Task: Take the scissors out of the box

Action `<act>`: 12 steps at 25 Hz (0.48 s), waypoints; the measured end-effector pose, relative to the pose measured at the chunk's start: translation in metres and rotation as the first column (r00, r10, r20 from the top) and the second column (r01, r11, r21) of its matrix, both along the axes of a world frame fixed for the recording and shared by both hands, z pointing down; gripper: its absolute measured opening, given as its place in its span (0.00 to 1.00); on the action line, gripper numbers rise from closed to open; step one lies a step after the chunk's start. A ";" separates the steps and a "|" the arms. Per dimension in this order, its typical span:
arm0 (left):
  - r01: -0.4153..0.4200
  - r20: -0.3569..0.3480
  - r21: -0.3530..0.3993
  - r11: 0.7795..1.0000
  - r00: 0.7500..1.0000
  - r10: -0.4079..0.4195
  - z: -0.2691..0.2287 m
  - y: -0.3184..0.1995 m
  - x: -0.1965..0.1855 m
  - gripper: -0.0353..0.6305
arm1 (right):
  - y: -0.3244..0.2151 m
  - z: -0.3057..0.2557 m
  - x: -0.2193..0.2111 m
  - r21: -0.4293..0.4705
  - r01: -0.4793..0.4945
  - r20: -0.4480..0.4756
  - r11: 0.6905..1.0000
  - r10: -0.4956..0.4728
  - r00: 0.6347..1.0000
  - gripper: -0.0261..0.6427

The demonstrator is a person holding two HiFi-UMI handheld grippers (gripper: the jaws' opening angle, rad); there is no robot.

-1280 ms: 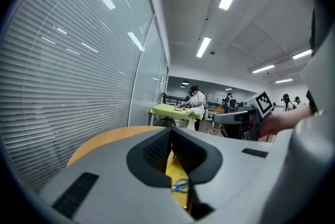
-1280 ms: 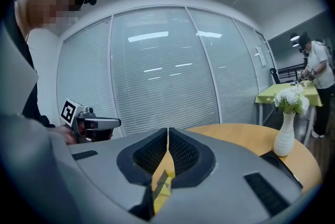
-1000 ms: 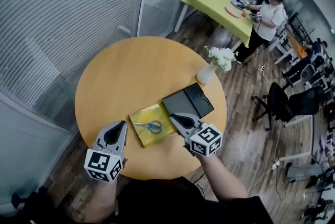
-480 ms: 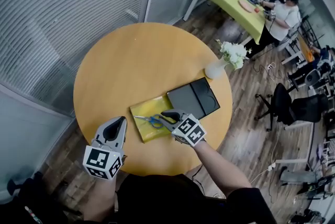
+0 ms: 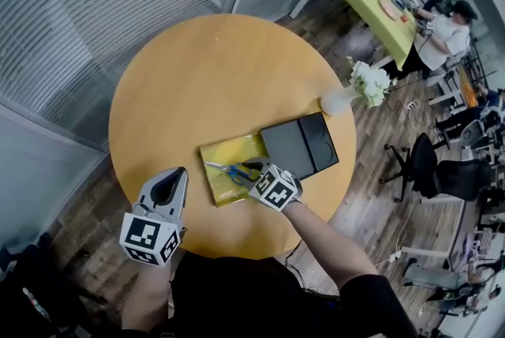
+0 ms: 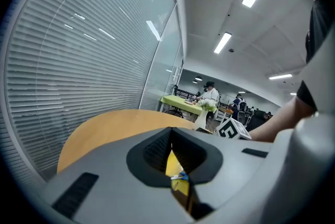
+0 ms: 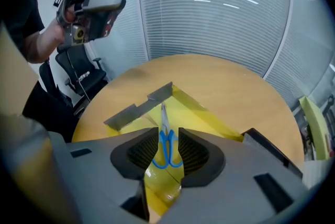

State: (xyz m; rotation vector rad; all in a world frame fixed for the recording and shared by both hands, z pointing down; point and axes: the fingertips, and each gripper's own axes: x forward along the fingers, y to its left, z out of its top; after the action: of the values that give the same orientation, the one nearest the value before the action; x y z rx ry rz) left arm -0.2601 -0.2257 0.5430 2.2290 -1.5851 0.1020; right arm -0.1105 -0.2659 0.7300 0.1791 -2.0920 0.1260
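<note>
Scissors (image 7: 166, 147) lie flat on the floor of the open yellow box (image 7: 209, 112). The blue handle loops are nearest me and the blades point away toward the far end. The black lid (image 5: 300, 145) sits just beside the box on the round table (image 5: 197, 76).

Right gripper (image 7: 167, 150) is angled down over the handles. Its jaws have just been opening and now stand apart, with the loops showing in the gap between them. The pads are not pressing on anything, so there is no grasp yet.

Left gripper (image 5: 173, 177) hangs near the table edge, apart from the box. Its jaws are together with nothing in them.

Handling, my guess:
- The scissors should be light and rigid.
- The steel blades are slick and thin, a poor place to pinch.
- The plastic loops are thicker and should give the pads more to bite on, so I'd take hold there or just ahead at the pivot.
- Lying flat, they leave little edge to grip, so the jaws must go low.
- The box looks light and may slide or lift with the scissors.
</note>
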 end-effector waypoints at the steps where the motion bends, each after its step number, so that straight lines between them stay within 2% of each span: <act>1: 0.006 -0.001 -0.002 1.000 1.000 -0.006 0.001 0.001 -0.003 0.07 | 0.001 0.008 0.002 -0.007 0.016 -0.036 1.000 -0.016 0.999 0.22; 7: 0.051 -0.016 -0.020 0.998 0.999 -0.051 0.013 0.010 -0.019 0.07 | 0.008 0.048 0.009 -0.056 0.089 -0.212 0.994 -0.099 0.972 0.26; 12: 0.067 -0.024 -0.018 0.998 0.997 -0.067 0.013 0.011 -0.025 0.07 | 0.005 0.066 0.011 -0.086 0.092 -0.311 0.992 -0.114 0.943 0.26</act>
State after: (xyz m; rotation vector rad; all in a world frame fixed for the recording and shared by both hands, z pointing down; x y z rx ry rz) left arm -0.2852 -0.2145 0.5565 2.1537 -1.6381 0.0684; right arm -0.0995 -0.2608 0.7959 0.0424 -1.7695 0.1008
